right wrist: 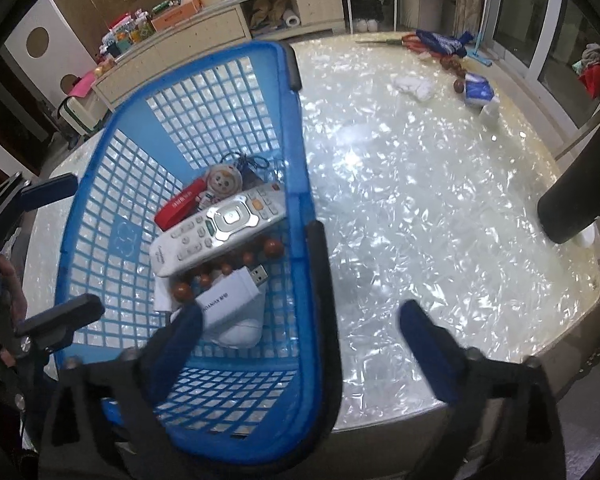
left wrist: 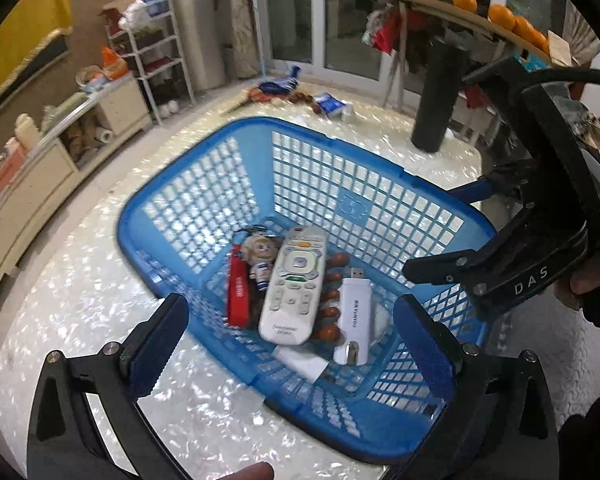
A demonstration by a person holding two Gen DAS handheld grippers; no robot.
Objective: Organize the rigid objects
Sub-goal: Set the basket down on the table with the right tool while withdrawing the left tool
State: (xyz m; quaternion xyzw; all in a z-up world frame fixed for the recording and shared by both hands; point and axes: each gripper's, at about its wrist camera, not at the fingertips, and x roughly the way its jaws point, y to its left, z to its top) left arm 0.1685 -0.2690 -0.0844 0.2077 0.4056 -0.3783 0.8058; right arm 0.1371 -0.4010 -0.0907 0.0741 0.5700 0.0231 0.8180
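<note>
Oranges on shelf upper right, black cylinder below them, white rack upper left, cabinet along top of right view, blue packet and white cloth on table upper right

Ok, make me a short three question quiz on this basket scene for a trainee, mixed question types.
1. True or false: the remote lies inside the basket.
2. Multiple choice: the left tongs are A) shut on the USB stick, B) open and empty, C) shut on the red tag.
3. Short answer: what brown things lie partly under the remote?

Key
1. True
2. B
3. Beads
</note>
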